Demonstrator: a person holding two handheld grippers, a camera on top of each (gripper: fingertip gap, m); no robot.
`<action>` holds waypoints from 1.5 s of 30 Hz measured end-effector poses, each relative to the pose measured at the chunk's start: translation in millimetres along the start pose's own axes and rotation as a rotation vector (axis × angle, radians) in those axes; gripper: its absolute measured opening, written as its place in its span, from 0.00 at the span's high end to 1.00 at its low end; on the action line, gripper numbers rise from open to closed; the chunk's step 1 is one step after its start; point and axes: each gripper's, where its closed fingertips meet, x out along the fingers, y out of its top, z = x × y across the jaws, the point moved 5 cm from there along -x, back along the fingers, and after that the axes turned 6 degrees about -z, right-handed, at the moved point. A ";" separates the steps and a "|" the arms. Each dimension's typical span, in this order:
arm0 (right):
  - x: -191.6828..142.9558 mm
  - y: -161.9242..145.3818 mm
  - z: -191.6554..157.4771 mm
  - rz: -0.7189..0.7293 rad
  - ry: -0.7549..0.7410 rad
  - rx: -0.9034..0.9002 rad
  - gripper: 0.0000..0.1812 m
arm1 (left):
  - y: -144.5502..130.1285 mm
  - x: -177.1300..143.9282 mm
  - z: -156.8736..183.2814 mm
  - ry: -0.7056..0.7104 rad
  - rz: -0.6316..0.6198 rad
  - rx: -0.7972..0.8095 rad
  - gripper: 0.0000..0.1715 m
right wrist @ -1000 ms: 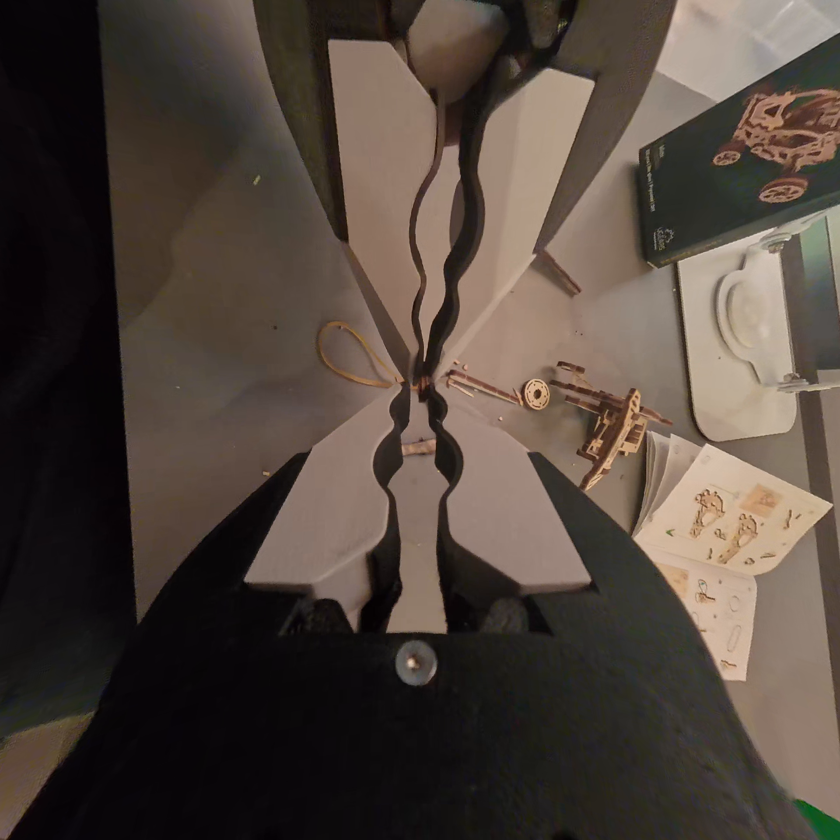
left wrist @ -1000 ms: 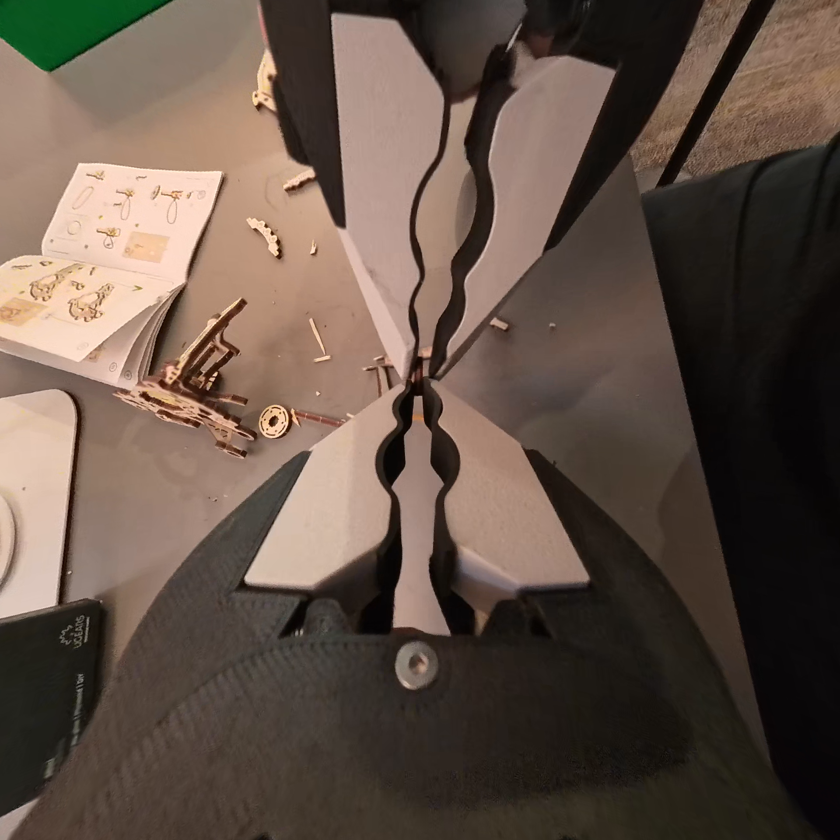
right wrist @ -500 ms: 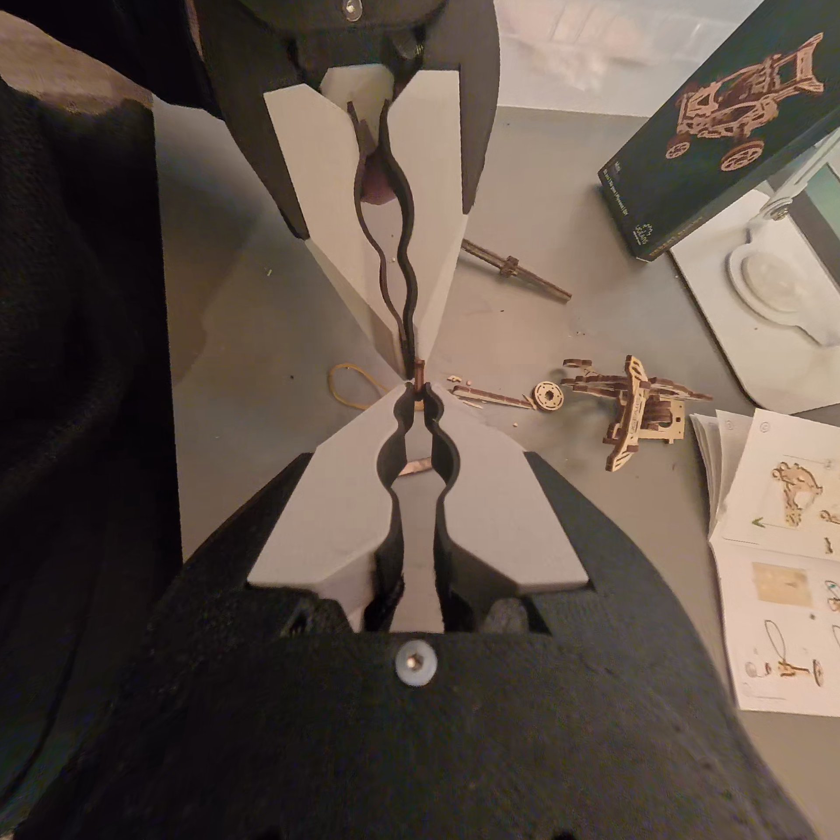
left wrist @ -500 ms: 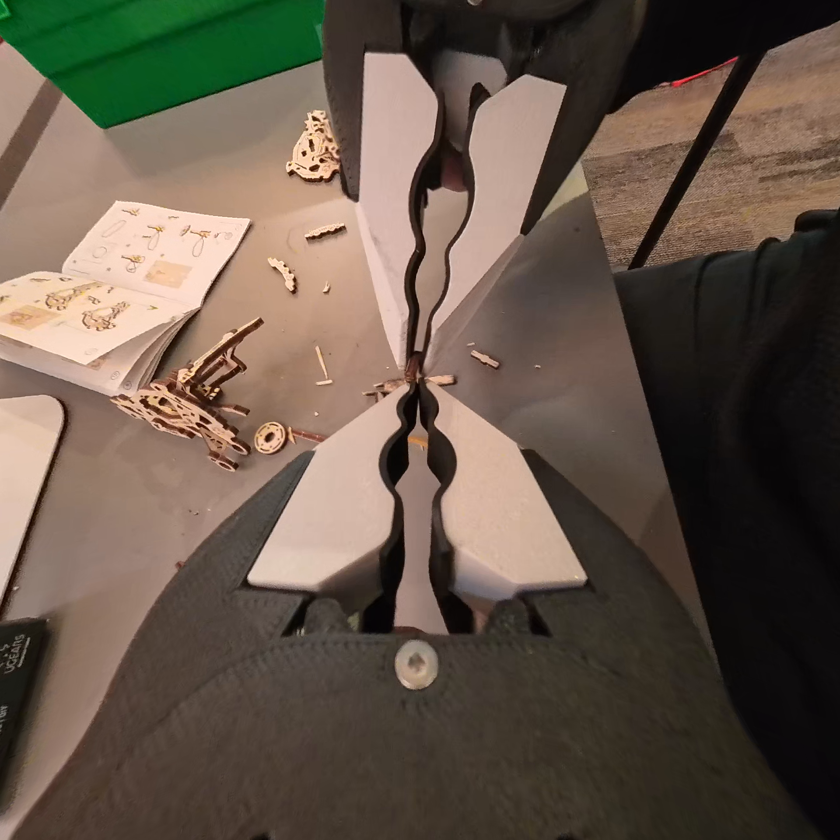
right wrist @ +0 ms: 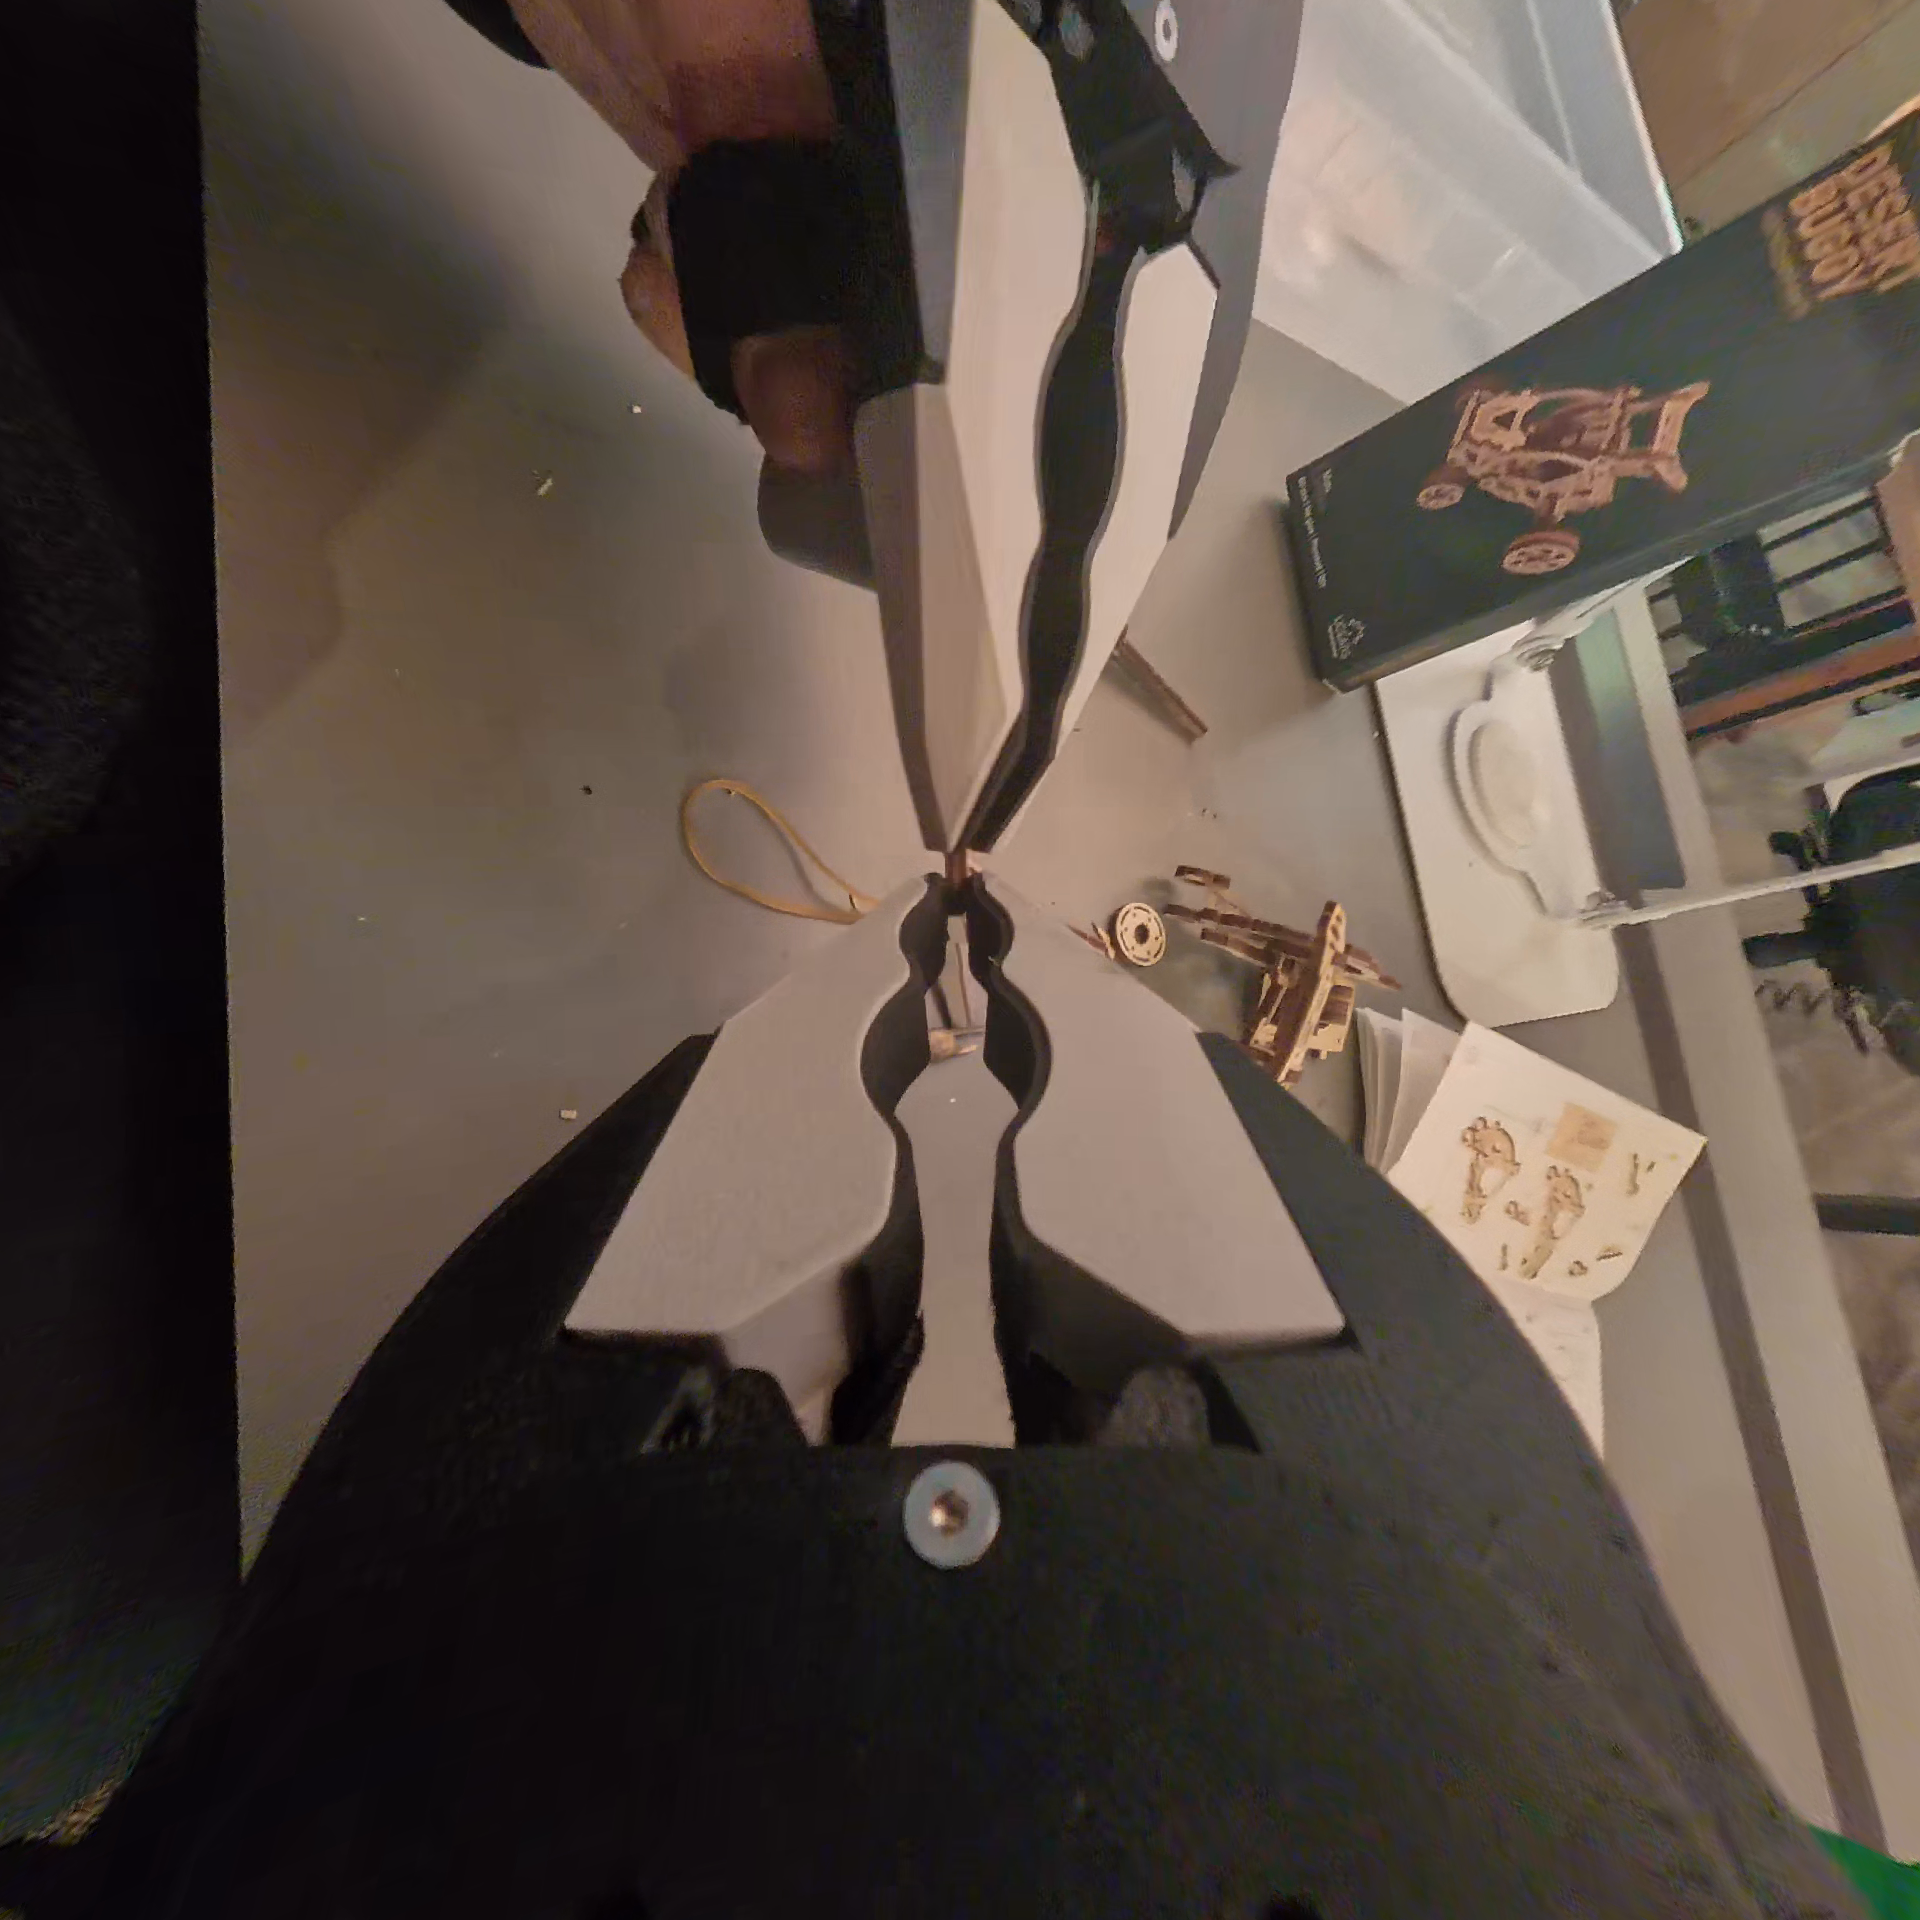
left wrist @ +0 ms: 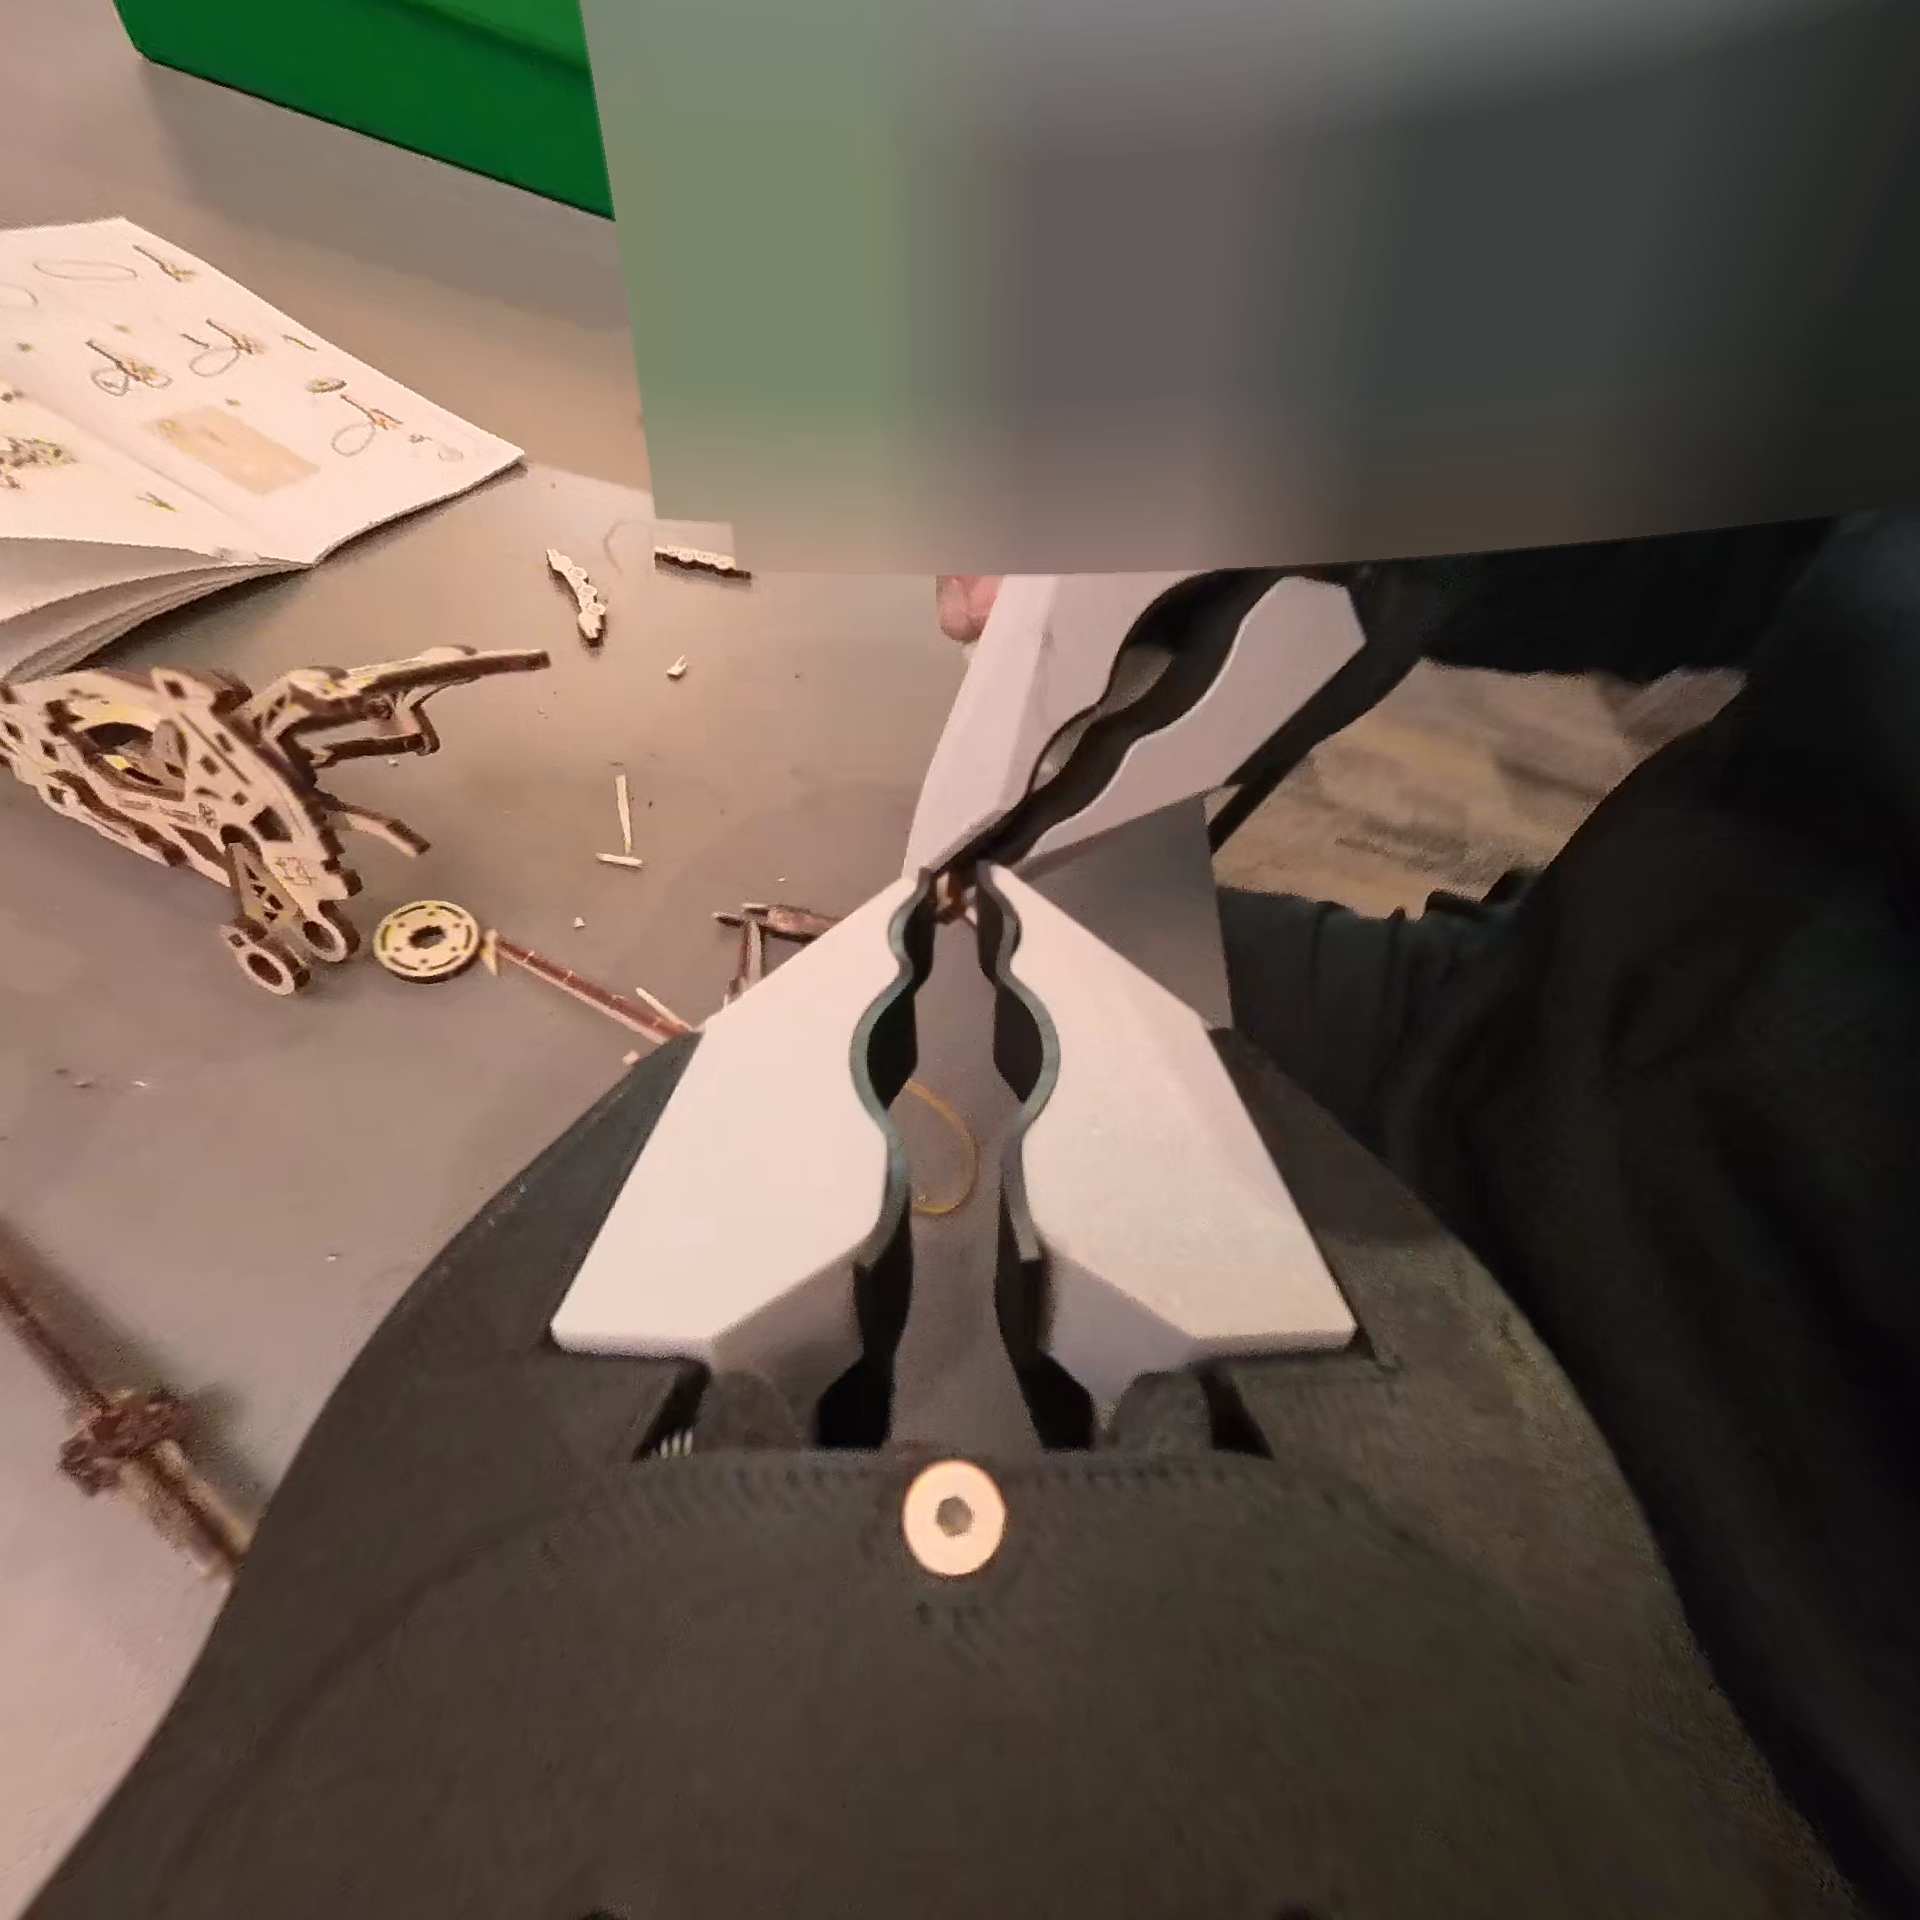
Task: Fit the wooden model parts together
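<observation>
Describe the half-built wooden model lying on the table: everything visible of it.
The half-built wooden model is pale laser-cut plywood with dark burnt edges, its slotted plates interlocked into an openwork frame. It lies on the grey table, thin arms pointing outward, beside the open booklet. A loose wooden wheel lies close by. Neither gripper touches it.

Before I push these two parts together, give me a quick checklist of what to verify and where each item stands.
1. Left hand-held gripper shut on small wooden part: ok.
2. Right hand-held gripper shut on its part: ok.
3. Tips meeting nose to nose: ok.
4. Parts actually aligned for the fit: cannot tell, too small.
5. Rubber band away from the tips: ok.
6. Half-built model out of the way: ok.
</observation>
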 end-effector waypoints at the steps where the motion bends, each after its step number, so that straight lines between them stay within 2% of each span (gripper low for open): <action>1: -0.4 0.8 -0.2 0.004 -0.006 -0.007 1.00 | 0.0 -0.2 -0.5 -0.001 0.012 -0.012 0.99; 6: -2.2 1.0 0.4 0.008 -0.046 -0.028 1.00 | 1.6 -2.8 -2.1 0.016 0.036 -0.026 1.00; 15: -4.5 1.8 1.5 0.007 -0.109 -0.060 1.00 | 2.8 -10.8 -4.7 -0.079 0.118 -0.188 0.93; 20: -7.2 4.3 2.2 0.023 -0.127 -0.069 1.00 | 1.8 -7.2 -1.7 -0.123 0.130 -0.233 0.94; 23: -7.4 3.4 2.2 0.023 -0.138 -0.069 1.00 | 1.6 -5.9 -2.4 -0.116 0.129 -0.235 0.98; 32: -6.6 3.2 2.1 0.015 -0.164 -0.065 0.98 | 2.1 -3.4 -2.1 -0.085 0.135 -0.234 0.98; 38: -8.3 4.1 1.6 -0.007 -0.193 -0.103 0.96 | 2.1 -1.1 -3.7 -0.010 0.121 -0.210 0.98; 45: -3.4 2.6 -1.6 -0.028 -0.194 -0.122 1.00 | -0.6 2.7 -2.5 0.010 0.113 -0.215 0.98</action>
